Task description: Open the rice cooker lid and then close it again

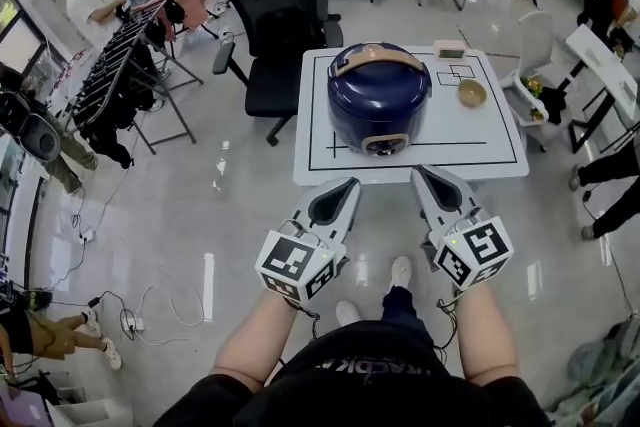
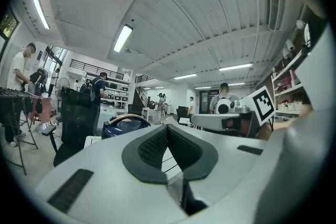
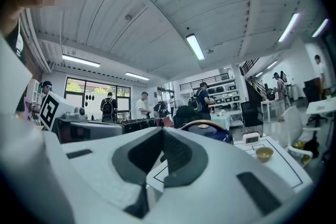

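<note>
The rice cooker (image 1: 379, 97), its lid (image 1: 378, 67) down, sits on the white counter (image 1: 318, 165) just ahead of the left hand-held gripper (image 1: 347, 187) and the right hand-held gripper (image 1: 422, 177), midway between their tips. Both have their jaws pressed together and empty. A small bowl (image 1: 472, 93) lies beyond the right one.

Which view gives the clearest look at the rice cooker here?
The head view: the whole rice cooker shows from above on the white table, lid down. Each gripper view catches only its blue top and handle; the rest is hidden.
</note>
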`<state>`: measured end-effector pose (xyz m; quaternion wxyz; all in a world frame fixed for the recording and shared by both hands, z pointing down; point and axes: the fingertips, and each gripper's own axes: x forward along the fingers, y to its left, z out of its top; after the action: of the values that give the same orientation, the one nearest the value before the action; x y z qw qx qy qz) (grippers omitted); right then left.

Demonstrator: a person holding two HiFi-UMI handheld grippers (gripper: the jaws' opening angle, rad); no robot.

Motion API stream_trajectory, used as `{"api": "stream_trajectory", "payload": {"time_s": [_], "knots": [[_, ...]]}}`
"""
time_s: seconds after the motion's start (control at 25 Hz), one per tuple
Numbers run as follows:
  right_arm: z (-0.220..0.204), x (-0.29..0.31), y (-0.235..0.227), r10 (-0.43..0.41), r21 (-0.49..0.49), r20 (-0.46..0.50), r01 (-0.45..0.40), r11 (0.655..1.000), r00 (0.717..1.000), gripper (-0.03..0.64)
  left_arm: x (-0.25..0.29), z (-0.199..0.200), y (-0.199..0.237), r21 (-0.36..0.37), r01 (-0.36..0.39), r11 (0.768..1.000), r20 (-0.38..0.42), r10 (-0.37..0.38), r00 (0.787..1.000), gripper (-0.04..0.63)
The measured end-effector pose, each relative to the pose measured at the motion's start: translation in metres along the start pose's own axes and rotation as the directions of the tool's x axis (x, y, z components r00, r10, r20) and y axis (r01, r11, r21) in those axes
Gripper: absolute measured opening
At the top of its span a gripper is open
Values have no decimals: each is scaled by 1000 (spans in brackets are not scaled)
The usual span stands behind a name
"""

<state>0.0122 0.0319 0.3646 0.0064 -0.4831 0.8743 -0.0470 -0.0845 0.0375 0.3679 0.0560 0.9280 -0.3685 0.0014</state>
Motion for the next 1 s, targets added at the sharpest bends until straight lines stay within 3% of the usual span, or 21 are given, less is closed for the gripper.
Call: {"api": "stream_trajectory", "payload": {"time_s": [0.28, 1.0], "knots": [[0, -11, 17, -32, -7, -2, 32, 999, 999, 2, -21, 0, -5, -10, 18, 1000, 6, -18, 1000, 3], [4, -6, 24, -18, -15, 0, 18, 1000, 1000, 2, -32, 4, 2, -12, -1, 1000, 11, 2, 1000, 3]]}}
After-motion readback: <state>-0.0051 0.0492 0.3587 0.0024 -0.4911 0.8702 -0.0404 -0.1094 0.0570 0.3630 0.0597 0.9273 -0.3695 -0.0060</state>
